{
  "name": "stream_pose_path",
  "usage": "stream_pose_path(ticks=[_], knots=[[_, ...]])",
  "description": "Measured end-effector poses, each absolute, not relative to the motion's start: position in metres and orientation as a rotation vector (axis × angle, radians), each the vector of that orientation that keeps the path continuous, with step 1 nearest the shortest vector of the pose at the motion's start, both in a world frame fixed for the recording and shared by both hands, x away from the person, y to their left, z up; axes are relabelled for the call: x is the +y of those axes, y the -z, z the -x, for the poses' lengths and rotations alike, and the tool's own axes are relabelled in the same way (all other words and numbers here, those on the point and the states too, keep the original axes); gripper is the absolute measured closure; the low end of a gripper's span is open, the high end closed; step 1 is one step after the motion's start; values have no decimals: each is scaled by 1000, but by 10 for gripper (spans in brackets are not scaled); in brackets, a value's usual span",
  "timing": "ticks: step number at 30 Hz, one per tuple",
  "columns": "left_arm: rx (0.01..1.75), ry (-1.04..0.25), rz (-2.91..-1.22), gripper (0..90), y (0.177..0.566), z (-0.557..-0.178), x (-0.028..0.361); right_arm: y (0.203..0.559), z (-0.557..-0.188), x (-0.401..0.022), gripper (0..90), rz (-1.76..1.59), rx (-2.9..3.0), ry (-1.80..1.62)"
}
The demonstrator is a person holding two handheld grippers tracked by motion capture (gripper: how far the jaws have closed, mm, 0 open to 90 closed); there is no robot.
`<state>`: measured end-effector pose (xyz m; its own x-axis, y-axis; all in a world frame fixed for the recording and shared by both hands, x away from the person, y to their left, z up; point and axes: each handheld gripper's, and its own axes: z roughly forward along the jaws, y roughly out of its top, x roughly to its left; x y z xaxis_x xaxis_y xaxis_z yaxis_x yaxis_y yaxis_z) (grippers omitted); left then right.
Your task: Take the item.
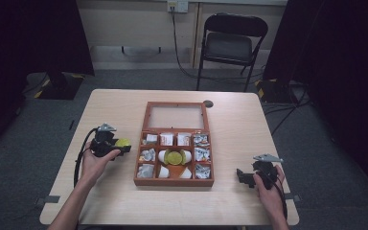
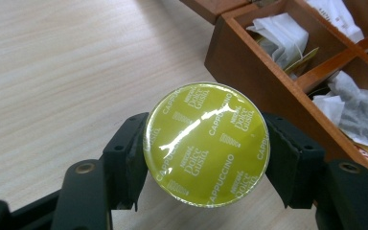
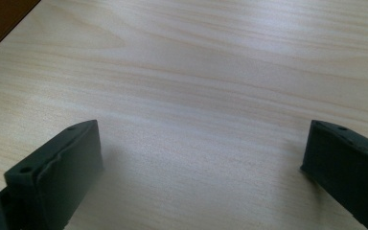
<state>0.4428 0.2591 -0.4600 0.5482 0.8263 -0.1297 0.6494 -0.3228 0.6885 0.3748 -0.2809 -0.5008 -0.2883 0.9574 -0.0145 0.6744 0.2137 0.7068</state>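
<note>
Premises present as a recording or test room, not a home. A lone pale wooden table (image 1: pixel 124 103) stands on grey carpet (image 1: pixel 139 79), flanked by dark curtains (image 1: pixel 33 33). A black folding chair (image 1: pixel 228 43), wall socket (image 1: pixel 177 5) and trailing cables (image 1: pixel 184 67) sit behind.

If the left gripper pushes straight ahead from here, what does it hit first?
Probably the brown wooden compartment box: the left gripper, shut on the round yellow-green foil-topped capsule, points at its near side wall. Depth is unclear, so it could pass above the rim.
</note>
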Motion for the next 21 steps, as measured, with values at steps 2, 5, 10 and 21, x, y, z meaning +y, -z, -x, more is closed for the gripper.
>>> stream_pose_path(ticks=[2,5,10,21], knots=[[1181,-317,-2083,379,462,-444,258,501,-375,-281,0,-1508,2041,-831],[1185,-308,-2097,378,467,-445,258,501,-375,-281,0,-1507,2041,-831],[1201,-292,-2095,378,472,-446,259,501,-375,-281,0,-1507,2041,-832],[1219,-289,-2083,376,478,-447,259,501,-375,-281,0,-1507,2041,-832]])
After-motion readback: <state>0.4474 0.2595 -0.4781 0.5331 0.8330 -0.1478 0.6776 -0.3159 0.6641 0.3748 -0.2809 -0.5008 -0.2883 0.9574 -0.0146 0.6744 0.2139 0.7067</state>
